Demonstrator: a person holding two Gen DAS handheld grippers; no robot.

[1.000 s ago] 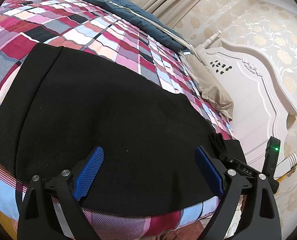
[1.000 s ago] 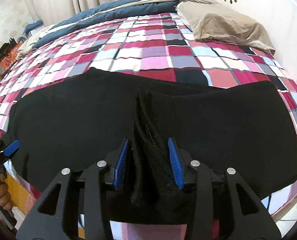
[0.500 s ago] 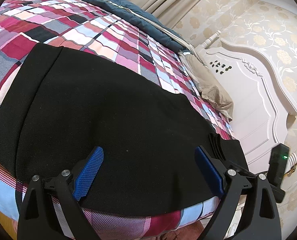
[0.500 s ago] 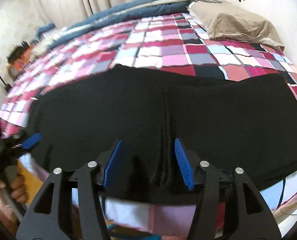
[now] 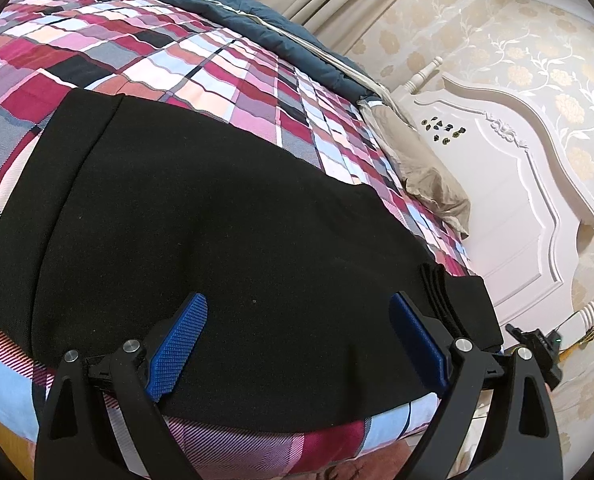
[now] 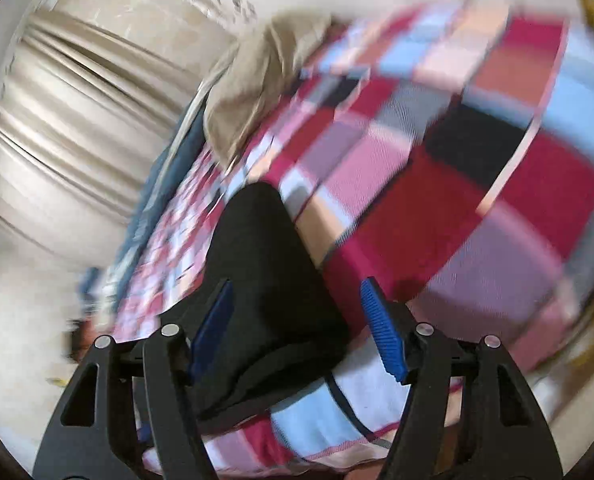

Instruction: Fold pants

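— Where are your pants point(image 5: 225, 248)?
— Flat on the checked bed point(image 5: 225, 68). Your left gripper point(image 5: 301, 344) gapes empty above them; your right gripper point(image 6: 301, 332), jaws just widening, grips nothing.

Blurred view, right gripper point(image 6: 299, 330) jaws just opening, black pants point(image 6: 265, 280) between, plaid bedspread point(image 6: 477, 200)

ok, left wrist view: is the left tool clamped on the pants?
No. The left tool stands wide open over the flat black pants, its blue pads well apart, pinching no fabric.
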